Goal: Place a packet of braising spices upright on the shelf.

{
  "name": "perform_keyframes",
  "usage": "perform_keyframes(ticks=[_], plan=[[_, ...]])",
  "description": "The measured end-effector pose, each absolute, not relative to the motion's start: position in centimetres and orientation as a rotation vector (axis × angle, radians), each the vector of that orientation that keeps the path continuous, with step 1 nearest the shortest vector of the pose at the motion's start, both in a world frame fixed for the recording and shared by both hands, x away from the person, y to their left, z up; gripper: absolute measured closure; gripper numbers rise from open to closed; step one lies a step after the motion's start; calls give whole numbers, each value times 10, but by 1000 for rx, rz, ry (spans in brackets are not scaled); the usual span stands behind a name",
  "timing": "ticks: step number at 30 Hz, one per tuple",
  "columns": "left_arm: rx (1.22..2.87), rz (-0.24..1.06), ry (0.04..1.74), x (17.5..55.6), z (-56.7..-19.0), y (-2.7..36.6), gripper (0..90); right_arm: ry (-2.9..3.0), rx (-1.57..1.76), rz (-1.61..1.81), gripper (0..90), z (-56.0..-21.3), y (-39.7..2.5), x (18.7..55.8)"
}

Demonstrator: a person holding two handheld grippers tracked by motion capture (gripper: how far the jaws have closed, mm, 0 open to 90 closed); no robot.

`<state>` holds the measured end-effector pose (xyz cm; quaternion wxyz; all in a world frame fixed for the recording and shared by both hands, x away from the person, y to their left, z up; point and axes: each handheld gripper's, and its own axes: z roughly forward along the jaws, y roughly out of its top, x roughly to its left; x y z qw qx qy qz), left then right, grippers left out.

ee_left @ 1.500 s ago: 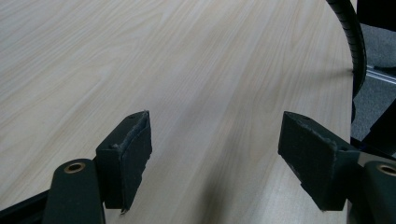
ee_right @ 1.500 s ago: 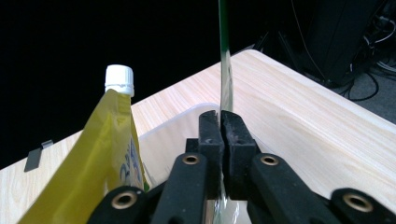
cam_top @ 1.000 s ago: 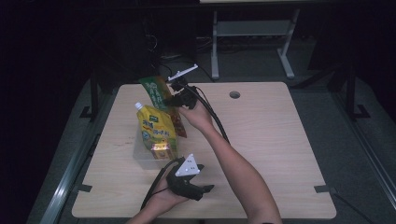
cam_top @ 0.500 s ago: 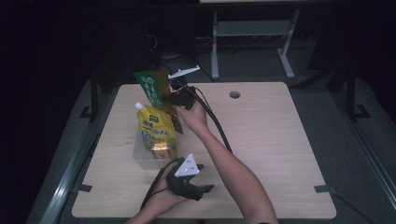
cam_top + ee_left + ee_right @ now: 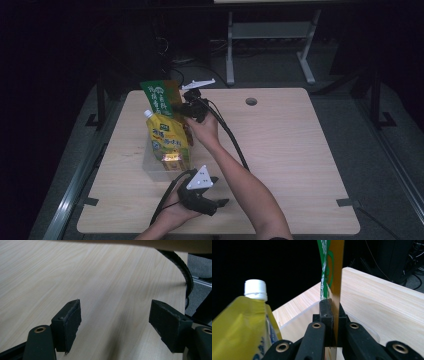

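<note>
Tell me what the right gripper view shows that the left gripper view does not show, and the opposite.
The right gripper view shows the right gripper shut on the edge of a green and brown pouch, with a yellow pouch and its white cap beside it, and a clear container rim. The left gripper view shows the left gripper with jaws wide apart over bare wood, and a black cable. Both share the light wooden table.
</note>
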<state>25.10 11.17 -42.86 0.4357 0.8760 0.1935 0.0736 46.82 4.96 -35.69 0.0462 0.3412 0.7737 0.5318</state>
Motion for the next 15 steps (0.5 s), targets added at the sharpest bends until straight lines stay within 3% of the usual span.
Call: perform_keyframes(ticks=[15], plan=[[2185, 193, 480, 252, -429, 112, 254, 2350, 1022, 1598, 892, -366, 44, 463]])
